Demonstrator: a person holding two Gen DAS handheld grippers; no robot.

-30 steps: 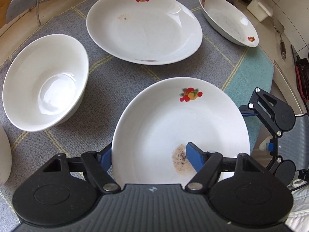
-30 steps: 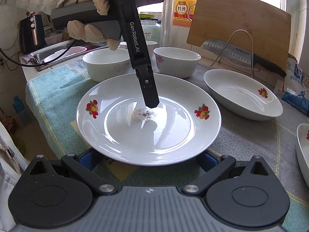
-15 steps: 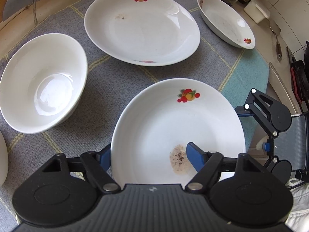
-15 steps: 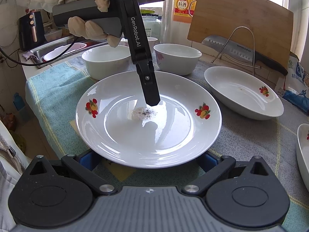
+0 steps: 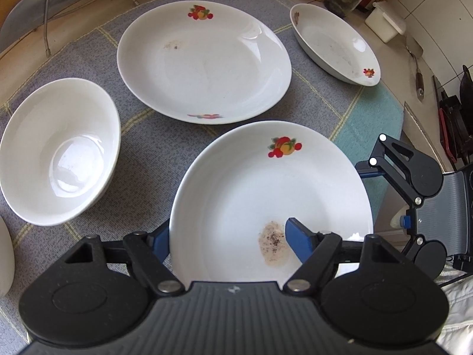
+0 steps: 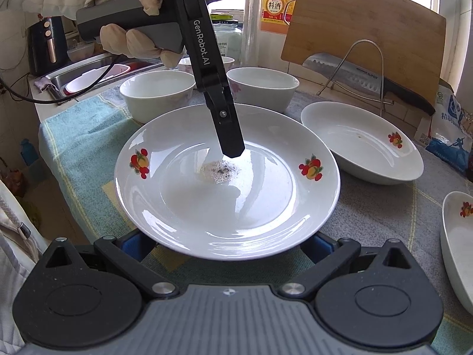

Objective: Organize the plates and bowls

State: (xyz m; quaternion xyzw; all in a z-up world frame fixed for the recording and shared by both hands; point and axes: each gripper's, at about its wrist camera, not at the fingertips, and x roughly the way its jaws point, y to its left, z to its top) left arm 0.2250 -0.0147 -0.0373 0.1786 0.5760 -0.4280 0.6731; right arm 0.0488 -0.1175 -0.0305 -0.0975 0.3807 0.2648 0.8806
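A: Grey and teal cloth (image 5: pixel 153 159) covers the counter under all the crockery. Largest piece on it is the wide plate (image 5: pixel 204 62), lying flat at the far side in the left wrist view, fruit print on its rim.

B: And the one being handled?

A: The stained plate (image 5: pixel 266 195), near the cloth's teal edge, with a speckled smear (image 6: pixel 218 171) at its centre. The left gripper (image 5: pixel 227 236) is clamped on its rim: one blue finger (image 5: pixel 298 242) lies on the inside, the other goes under the edge.

B: Is that plate lifted?

A: Hard to say; from the right wrist view its near edge looks raised off the cloth, but I cannot be sure.

B: The right gripper?

A: The right gripper (image 6: pixel 227 245) stands spread wide, a finger on each side of the plate's near edge, gripping nothing.

B: Smaller things?

A: A white bowl (image 5: pixel 59 151) left of the stained plate, an oval dish (image 5: pixel 334 44) far right, two bowls (image 6: pixel 156 94) behind in the right wrist view. A cleaver (image 6: pixel 366 80) leans against a wooden board (image 6: pixel 363 35).
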